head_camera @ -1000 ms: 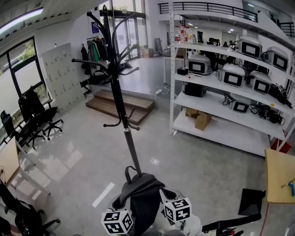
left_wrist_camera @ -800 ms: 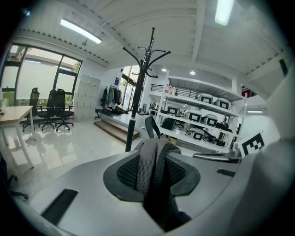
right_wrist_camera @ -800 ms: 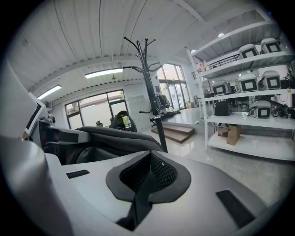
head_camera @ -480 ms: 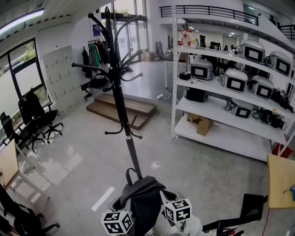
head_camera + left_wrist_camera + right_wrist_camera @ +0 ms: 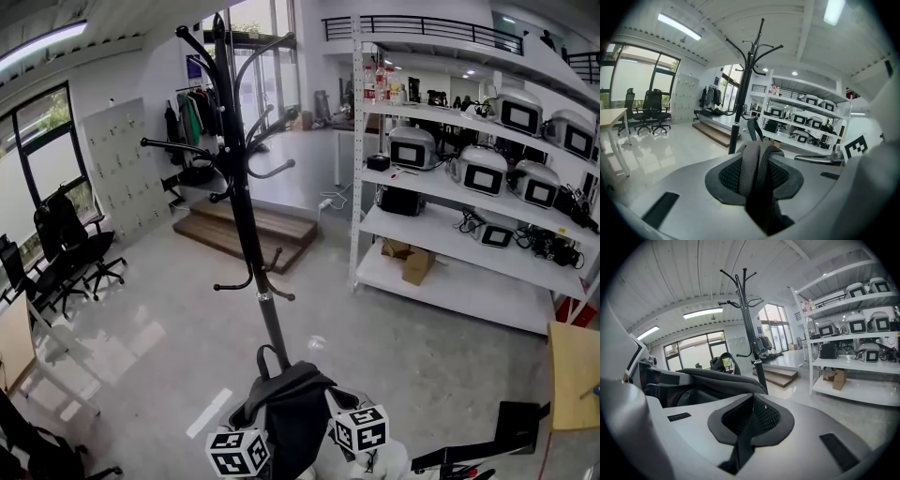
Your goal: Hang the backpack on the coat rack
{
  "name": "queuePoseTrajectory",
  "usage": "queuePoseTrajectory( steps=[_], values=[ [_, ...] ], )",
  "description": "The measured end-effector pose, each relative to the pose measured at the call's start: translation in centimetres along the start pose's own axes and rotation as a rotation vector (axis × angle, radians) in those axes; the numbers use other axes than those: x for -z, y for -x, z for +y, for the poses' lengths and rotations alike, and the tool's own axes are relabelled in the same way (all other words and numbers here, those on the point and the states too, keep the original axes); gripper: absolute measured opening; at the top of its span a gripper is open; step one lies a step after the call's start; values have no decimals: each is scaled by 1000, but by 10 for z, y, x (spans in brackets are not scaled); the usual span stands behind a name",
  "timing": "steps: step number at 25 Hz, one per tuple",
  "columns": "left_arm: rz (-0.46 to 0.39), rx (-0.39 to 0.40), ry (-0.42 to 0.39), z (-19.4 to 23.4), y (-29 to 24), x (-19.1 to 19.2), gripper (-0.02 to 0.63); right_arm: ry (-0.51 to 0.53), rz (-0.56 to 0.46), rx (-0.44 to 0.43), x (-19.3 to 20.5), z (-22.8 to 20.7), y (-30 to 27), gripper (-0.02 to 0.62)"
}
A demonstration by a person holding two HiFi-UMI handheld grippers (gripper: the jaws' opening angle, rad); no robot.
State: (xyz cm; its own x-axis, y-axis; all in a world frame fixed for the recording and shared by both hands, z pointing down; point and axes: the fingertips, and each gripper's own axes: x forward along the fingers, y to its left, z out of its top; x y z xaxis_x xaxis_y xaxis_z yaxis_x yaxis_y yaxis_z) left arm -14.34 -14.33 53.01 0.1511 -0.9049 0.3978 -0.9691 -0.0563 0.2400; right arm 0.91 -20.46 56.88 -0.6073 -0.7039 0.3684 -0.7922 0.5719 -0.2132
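A black coat rack (image 5: 246, 225) with curved hooks stands on the floor straight ahead; its pole also shows in the left gripper view (image 5: 743, 103) and the right gripper view (image 5: 750, 329). The black backpack (image 5: 292, 408) hangs between both grippers at the bottom of the head view, just short of the rack's pole. My left gripper (image 5: 757, 176) is shut on a grey webbed strap (image 5: 751, 165). My right gripper (image 5: 749, 423) is shut on a dark strap (image 5: 744, 439), with the backpack's body (image 5: 712, 378) to its left. The rack's base is hidden behind the backpack.
White shelving (image 5: 469, 197) with boxy devices lines the right side. Office chairs (image 5: 66, 248) stand at the left, a low wooden platform (image 5: 281, 230) lies behind the rack, and a wooden table (image 5: 574, 370) is at the right edge. A black flat object (image 5: 517, 427) lies on the floor.
The coat rack has drawn nearer and looms larger. Both grippers and the backpack keep their place at the bottom of the head view, moving forward together.
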Motion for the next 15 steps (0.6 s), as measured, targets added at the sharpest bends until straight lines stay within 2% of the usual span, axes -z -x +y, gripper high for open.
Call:
queuePoseTrajectory(
  steps=[11, 15],
  values=[
    [2, 33, -13, 38, -36, -27, 92, 6, -52, 45, -37, 6, -53, 14],
    [24, 46, -20, 49, -44, -28, 92, -13, -39, 69, -27, 4, -62, 14]
  ],
)
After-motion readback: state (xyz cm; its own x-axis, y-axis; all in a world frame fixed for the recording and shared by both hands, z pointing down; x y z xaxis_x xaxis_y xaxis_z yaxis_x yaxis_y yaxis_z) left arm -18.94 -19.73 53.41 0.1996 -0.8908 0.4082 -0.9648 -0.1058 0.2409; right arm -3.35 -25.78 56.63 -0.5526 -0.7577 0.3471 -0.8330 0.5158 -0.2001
